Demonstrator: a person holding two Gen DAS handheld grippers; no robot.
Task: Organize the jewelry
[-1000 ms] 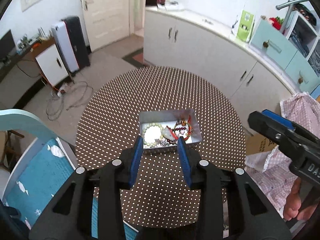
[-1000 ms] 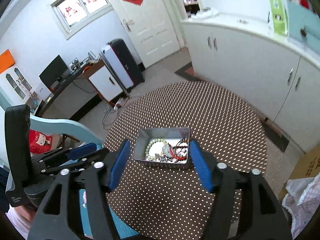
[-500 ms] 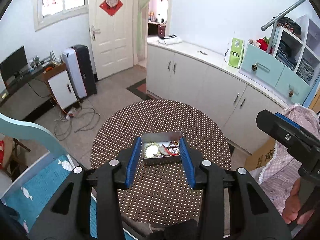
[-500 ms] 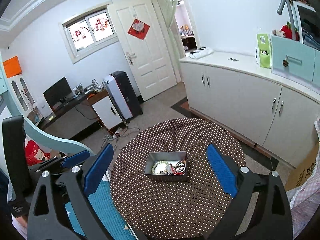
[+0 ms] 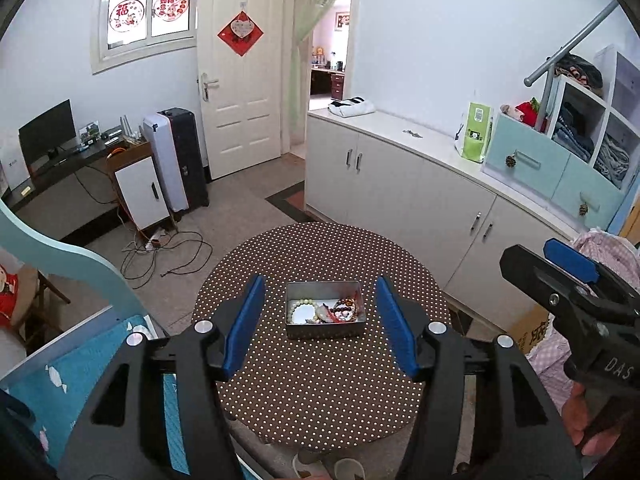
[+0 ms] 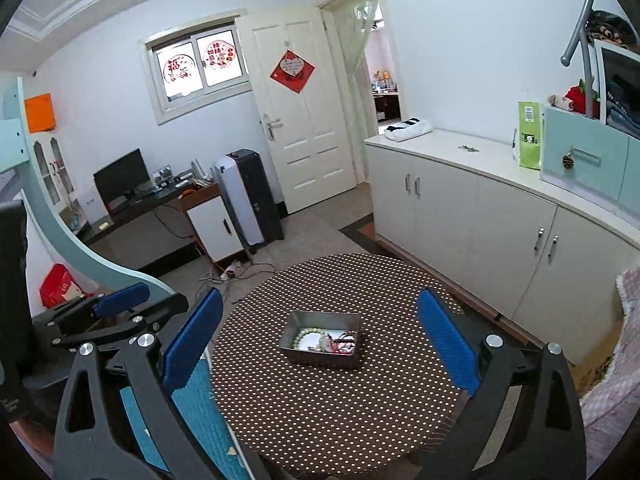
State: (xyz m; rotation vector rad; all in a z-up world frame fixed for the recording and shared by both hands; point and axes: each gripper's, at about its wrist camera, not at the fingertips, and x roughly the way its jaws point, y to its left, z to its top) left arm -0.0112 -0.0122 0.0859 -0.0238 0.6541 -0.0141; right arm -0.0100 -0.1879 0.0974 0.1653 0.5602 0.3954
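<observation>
A small metal tin [image 5: 324, 290] [image 6: 322, 320] sits in the middle of a round brown polka-dot table [image 5: 320, 380] [image 6: 332, 400]. It holds a pale green bead bracelet [image 5: 303, 312] [image 6: 306, 338], red and dark bead strings [image 5: 344, 309] [image 6: 343, 345] and other small pieces. My left gripper [image 5: 320, 324] is open and empty, held high above the table's near side. My right gripper [image 6: 320, 344] is open wide and empty, also high above the table. Each gripper shows at the edge of the other's view.
A teal chair with a blue cushion [image 5: 80, 368] stands at the table's left. White cabinets [image 5: 420, 200] run along the right wall. A cardboard box and pink checked cloth [image 5: 540, 344] lie at the right. Cables [image 5: 160, 248] trail on the floor beyond.
Both grippers have risen and pulled back from just above the tin, so the tin looks much smaller. Both jaws have opened wider.
</observation>
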